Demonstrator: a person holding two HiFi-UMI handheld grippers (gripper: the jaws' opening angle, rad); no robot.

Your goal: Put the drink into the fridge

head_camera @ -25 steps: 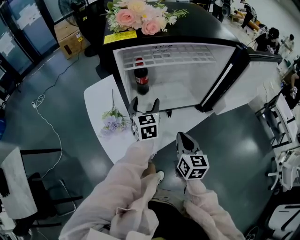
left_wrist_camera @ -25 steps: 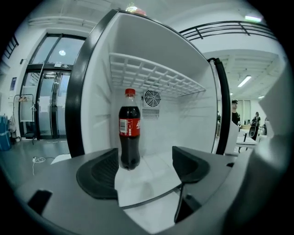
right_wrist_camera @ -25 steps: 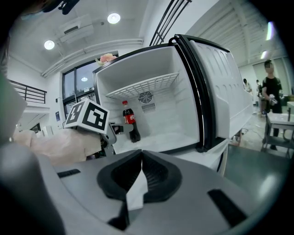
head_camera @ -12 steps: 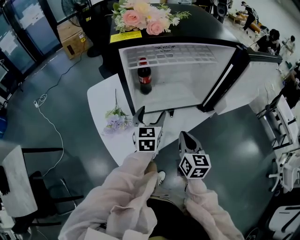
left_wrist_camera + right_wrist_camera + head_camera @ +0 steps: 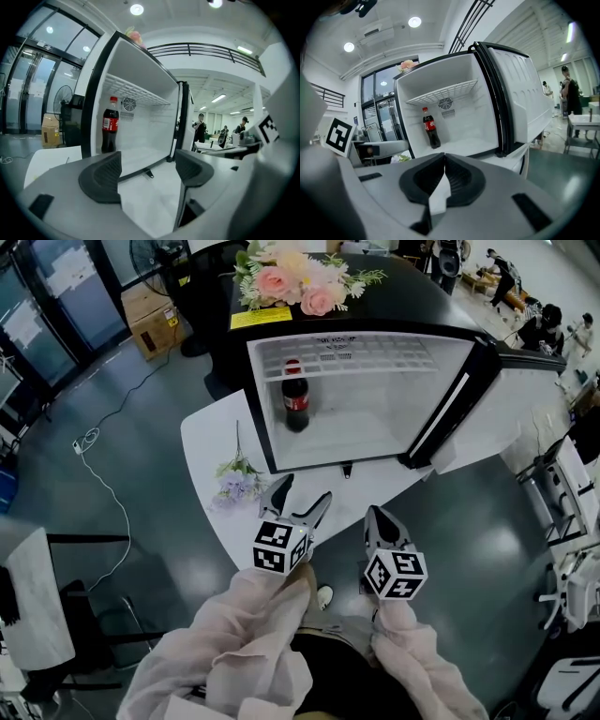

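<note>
A dark cola bottle [image 5: 296, 397] with a red label and cap stands upright inside the open fridge [image 5: 375, 343], at the left of its white floor. The same bottle [image 5: 109, 125] shows in the left gripper view, and as a small bottle [image 5: 431, 128] in the right gripper view. My left gripper [image 5: 301, 496] is open and empty, held over the white table [image 5: 206, 442] in front of the fridge. My right gripper [image 5: 379, 515] is shut with nothing in it, level with the left one and to its right.
The fridge door [image 5: 511, 395] stands swung open to the right. A sprig of pale purple flowers [image 5: 233, 480] lies on the table left of my grippers. Pink flowers [image 5: 298, 279] sit on the fridge top. A cardboard box [image 5: 150, 313] and a cable [image 5: 98, 479] are on the floor at left.
Both grippers have drawn back from the fridge toward me. The left gripper's jaws have spread wider. The bottle stays standing in the fridge.
</note>
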